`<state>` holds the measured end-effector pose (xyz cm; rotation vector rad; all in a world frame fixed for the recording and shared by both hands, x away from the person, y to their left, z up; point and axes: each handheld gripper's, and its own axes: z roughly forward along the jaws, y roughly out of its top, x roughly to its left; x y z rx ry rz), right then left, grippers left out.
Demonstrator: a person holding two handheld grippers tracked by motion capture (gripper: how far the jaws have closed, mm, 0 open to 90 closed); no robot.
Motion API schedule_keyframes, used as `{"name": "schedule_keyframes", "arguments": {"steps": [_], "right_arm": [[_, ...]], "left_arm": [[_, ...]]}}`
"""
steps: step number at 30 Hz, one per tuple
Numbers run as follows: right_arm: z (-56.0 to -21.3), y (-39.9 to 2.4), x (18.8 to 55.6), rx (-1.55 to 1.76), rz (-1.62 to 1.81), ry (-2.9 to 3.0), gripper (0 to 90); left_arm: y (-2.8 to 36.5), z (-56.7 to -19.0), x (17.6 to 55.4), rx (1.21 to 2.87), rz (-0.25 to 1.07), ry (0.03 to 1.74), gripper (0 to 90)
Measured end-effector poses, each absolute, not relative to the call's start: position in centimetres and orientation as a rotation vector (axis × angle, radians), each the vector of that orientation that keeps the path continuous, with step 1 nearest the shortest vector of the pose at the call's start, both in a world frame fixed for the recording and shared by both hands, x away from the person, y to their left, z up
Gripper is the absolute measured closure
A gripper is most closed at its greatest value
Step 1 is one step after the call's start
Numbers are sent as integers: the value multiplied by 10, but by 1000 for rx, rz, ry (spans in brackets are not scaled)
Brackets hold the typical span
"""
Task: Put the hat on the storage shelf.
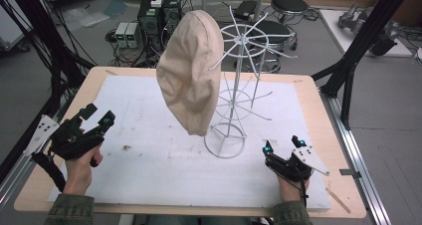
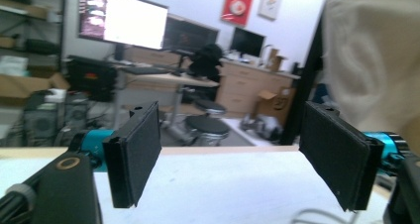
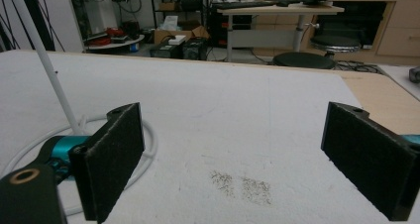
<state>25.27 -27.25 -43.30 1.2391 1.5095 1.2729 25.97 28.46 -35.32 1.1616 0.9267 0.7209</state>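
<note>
- Right gripper (image 1: 281, 150) rests near the table's (image 1: 318, 120) front right corner, jaws apart, empty (parked clear).
- Left gripper (image 1: 97, 119), near the left edge, jaws wide, faces the hat.
- Beige hat (image 1: 190, 70) hangs mid-table on the white wire rack (image 1: 234, 93), reachable there.

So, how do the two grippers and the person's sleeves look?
Both the left gripper and the right gripper are black, each with two flat rectangular jaws faced in dark felt-like pads and teal metal parts behind them. Each carries a pale grey three-cornered plate and trails a black cable. The sleeves are olive green.
</note>
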Motion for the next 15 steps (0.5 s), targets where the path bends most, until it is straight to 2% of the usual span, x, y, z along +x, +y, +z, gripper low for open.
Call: {"name": "schedule_keyframes", "arguments": {"steps": [15], "right_arm": [[-433,-271,252,1232,1266,1517,87]], "left_arm": [[305,-403,247,1186,798,1091,226]]}}
